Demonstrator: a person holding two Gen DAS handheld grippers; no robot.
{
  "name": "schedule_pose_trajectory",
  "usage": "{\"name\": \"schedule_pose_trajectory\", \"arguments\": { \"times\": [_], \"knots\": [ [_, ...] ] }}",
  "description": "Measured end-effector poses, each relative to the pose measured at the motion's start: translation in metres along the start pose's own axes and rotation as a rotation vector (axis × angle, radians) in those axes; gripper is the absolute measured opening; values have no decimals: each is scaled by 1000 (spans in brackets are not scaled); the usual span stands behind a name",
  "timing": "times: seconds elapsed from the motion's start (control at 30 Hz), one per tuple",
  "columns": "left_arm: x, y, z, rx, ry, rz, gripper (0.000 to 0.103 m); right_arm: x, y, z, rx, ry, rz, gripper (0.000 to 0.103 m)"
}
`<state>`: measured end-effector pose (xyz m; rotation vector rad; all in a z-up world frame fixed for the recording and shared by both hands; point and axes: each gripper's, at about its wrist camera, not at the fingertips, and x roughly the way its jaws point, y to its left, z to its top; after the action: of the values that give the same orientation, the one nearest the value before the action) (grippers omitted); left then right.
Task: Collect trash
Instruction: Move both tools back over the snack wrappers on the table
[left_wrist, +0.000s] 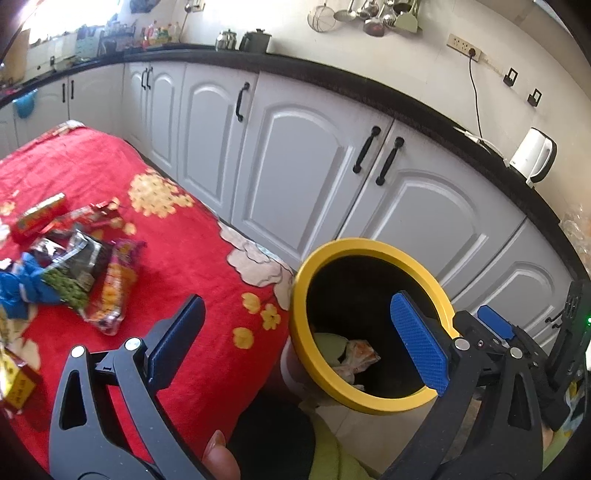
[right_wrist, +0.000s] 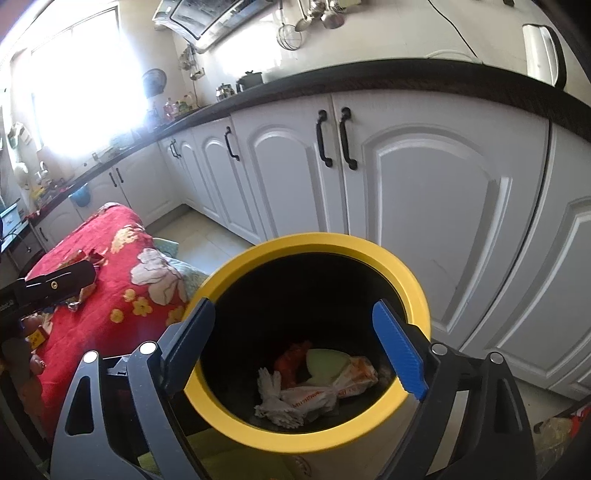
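Crumpled trash (right_wrist: 317, 395), round yellow-rimmed bin (right_wrist: 295, 243), glossy wrappers (left_wrist: 74, 273)

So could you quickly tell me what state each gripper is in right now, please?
Left gripper: open, holding nothing.
Right gripper: open and empty, over the yellow-rimmed bin.

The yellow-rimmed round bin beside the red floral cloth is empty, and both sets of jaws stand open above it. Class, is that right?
Not quite. The yellow-rimmed round bin is not empty: the right wrist view shows crumpled wrappers lying in its bottom. The rest holds: it stands beside the red floral cloth, and both sets of jaws stand open.
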<state>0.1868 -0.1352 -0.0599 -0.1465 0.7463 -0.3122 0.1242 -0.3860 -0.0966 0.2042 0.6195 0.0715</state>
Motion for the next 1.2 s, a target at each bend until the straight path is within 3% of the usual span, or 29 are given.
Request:
{"name": "schedule_pose_trajectory", "arguments": {
  "times": [0.6,1.2],
  "knots": [
    [-48,20,9,22,-129,71,92,-21,56,10,-94,-50,69,89],
    [-91,73,15,-25,-242,179,92,-24,136,18,-206,-63,165,91]
  ]
}}
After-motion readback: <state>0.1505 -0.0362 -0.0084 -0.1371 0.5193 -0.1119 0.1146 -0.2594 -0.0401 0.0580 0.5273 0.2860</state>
